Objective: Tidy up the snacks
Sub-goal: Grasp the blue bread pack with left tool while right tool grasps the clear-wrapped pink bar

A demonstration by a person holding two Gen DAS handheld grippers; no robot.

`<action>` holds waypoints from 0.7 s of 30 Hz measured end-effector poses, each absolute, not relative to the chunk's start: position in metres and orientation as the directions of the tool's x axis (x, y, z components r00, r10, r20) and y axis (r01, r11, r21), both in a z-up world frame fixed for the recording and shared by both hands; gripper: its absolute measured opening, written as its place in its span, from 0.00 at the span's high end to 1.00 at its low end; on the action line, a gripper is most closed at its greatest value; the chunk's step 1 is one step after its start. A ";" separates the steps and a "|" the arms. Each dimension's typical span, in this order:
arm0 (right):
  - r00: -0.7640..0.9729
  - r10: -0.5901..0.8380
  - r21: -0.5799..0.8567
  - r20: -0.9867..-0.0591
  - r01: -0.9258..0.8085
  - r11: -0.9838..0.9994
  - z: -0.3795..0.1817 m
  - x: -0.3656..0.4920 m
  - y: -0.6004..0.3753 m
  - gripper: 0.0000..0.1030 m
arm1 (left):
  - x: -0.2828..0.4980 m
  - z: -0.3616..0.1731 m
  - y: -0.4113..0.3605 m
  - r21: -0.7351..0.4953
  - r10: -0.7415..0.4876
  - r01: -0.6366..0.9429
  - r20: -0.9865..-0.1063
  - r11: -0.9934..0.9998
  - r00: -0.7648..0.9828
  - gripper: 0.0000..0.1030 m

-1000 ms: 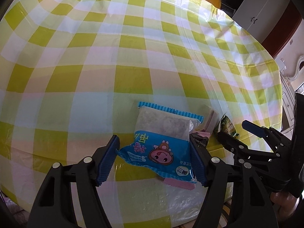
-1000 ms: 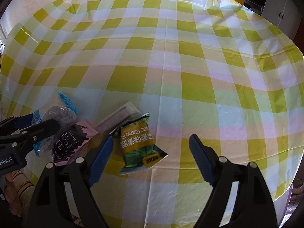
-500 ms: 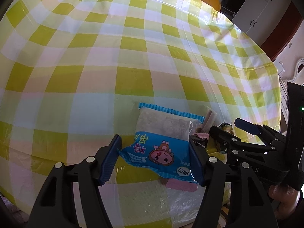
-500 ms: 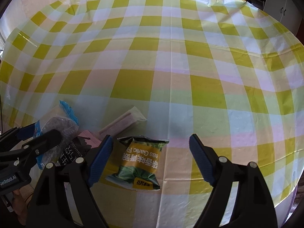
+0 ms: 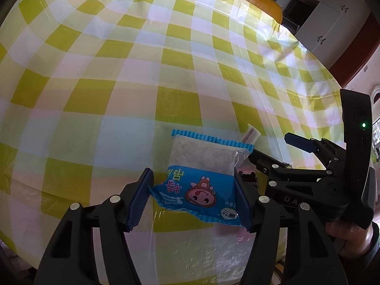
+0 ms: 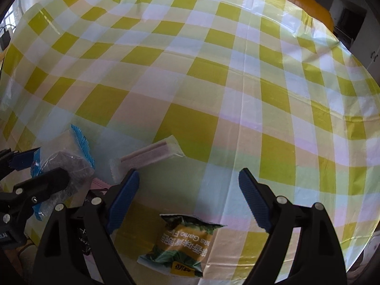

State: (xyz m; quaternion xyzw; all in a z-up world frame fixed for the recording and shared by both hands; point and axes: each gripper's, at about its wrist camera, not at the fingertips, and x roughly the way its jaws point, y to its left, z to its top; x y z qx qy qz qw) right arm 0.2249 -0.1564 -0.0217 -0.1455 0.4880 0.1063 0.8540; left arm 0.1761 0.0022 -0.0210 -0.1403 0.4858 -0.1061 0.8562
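Left wrist view, nearest the lens: the left gripper (image 5: 193, 198), black with ribbed blue pads, has just been closing its jaws around the blue snack packet (image 5: 201, 178). The right-hand pad (image 5: 242, 201) lies against the packet's edge, and the left-hand pad (image 5: 140, 199) sits at its crumpled corner; whether they truly squeeze the wrapper cannot be told. The packet lies flat on the yellow checked tablecloth (image 5: 133, 76), cartoon face towards the lens, clear window and serrated blue seal farther off. A pink wrapper (image 5: 228, 229) shows from beneath its near edge. To the right, the right gripper (image 5: 273, 146) reaches over the table, its handle held by a hand (image 5: 351, 237). Beyond the blue packet, the end of a wafer stick packet (image 5: 250, 134) shows.

Right wrist view, nearest the lens: the green-and-yellow garlic pea packet (image 6: 182, 244) lies on the cloth near the table's front edge, below and behind the fingertips. The right gripper's (image 6: 187, 197) jaws have just been opening and stand spread wide, with only bare cloth between the pads. Just beyond the left-hand pad (image 6: 121, 199) lies the wafer stick packet (image 6: 147, 158), set diagonally. At the left edge, the left gripper (image 6: 35, 166) straddles the blue packet (image 6: 68, 166). The far table is bare cloth; an orange chair back (image 6: 301, 2) rises behind it.
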 end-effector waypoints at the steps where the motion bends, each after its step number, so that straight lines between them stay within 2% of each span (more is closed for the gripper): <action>1: 0.509 0.039 -0.173 -0.860 -0.362 0.916 -0.021 0.225 -0.152 0.17 | 0.176 -0.021 0.004 -0.345 -0.315 0.037 -0.800 0.938 0.510 0.42; 4: 0.479 0.059 -0.197 -0.876 -0.467 0.862 -0.020 0.227 -0.145 0.17 | 0.175 -0.019 0.012 -0.346 -0.297 0.007 -0.794 0.938 0.530 0.45; 9: 0.462 0.138 -0.115 -0.876 -0.476 0.872 -0.012 0.235 -0.148 0.17 | 0.174 -0.017 0.023 -0.355 -0.279 -0.032 -0.786 0.934 0.552 0.48; 14: 0.424 0.129 -0.180 -0.896 -0.613 0.769 -0.022 0.239 -0.134 0.17 | 0.175 -0.018 0.026 -0.359 -0.280 -0.036 -0.784 0.933 0.554 0.48; 19: 0.401 0.147 -0.149 -0.904 -0.619 0.771 -0.022 0.257 -0.142 0.17 | 0.174 -0.018 0.028 -0.360 -0.273 -0.048 -0.781 0.932 0.561 0.48; 20: 0.393 0.159 -0.130 -0.906 -0.616 0.777 -0.022 0.260 -0.143 0.21 | 0.174 -0.018 0.027 -0.357 -0.270 -0.048 -0.781 0.933 0.563 0.48; 21: 0.389 0.173 -0.115 -0.905 -0.613 0.781 -0.022 0.262 -0.143 0.30 | 0.173 -0.018 0.027 -0.354 -0.267 -0.049 -0.781 0.934 0.564 0.48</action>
